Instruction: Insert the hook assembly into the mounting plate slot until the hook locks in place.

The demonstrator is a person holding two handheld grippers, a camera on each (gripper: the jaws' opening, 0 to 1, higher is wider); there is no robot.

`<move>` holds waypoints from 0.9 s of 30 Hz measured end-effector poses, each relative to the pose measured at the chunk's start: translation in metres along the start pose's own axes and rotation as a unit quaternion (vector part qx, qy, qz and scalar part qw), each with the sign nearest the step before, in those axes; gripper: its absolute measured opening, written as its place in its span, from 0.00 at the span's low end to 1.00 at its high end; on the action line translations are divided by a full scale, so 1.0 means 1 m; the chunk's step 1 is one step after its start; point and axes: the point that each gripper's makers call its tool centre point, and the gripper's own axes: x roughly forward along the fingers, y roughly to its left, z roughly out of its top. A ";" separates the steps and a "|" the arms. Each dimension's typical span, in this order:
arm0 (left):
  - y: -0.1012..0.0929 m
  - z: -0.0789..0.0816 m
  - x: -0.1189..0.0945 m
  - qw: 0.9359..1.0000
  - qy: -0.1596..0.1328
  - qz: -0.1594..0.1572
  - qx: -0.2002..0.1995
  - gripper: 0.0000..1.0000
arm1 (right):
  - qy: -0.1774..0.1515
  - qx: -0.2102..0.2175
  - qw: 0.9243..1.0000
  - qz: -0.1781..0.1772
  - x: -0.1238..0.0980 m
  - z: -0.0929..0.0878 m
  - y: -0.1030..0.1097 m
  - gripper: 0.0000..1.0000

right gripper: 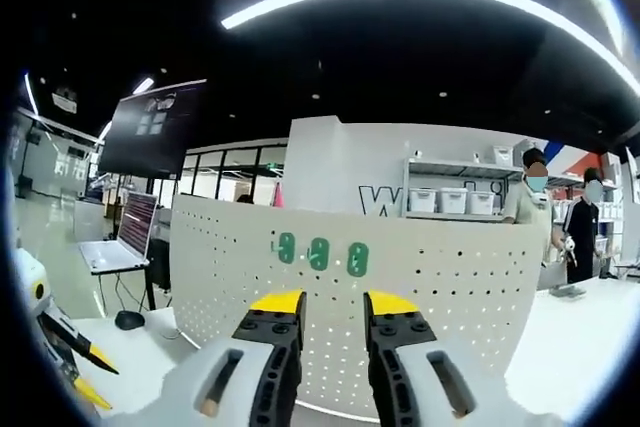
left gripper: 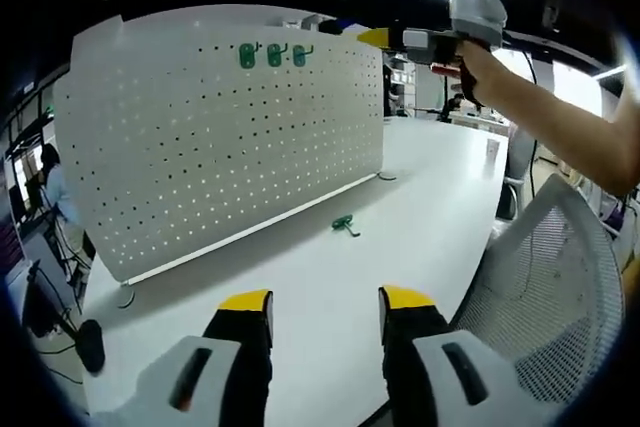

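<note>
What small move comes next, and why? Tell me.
Probably lower the left gripper to the loose green hook on the white table and grasp it: both grippers are open and empty, while three hooks already hang on the pegboard.

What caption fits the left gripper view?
Open left gripper faces a pegboard with three green hooks; another hook lies on the table.

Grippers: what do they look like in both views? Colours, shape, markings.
Left gripper: two black fingers capped with yellow tips, on light grey housings, each with a dark oval slot showing an orange mark. Right gripper has the same build, with yellow-tipped black fingers. In the left gripper view it appears upper right as a pale grey body with a red detail, held by a bare forearm; no sleeve shows.
</note>
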 end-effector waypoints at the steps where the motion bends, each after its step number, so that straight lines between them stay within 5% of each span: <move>1: 0.000 0.000 0.000 1.000 0.000 0.000 0.000 0.43 | 0.004 0.000 1.000 0.002 -0.002 -0.002 0.002 0.19; 27: 0.006 0.004 -0.002 1.000 -0.007 0.011 0.003 0.42 | 0.074 -0.001 0.995 0.073 -0.049 -0.041 0.024 0.27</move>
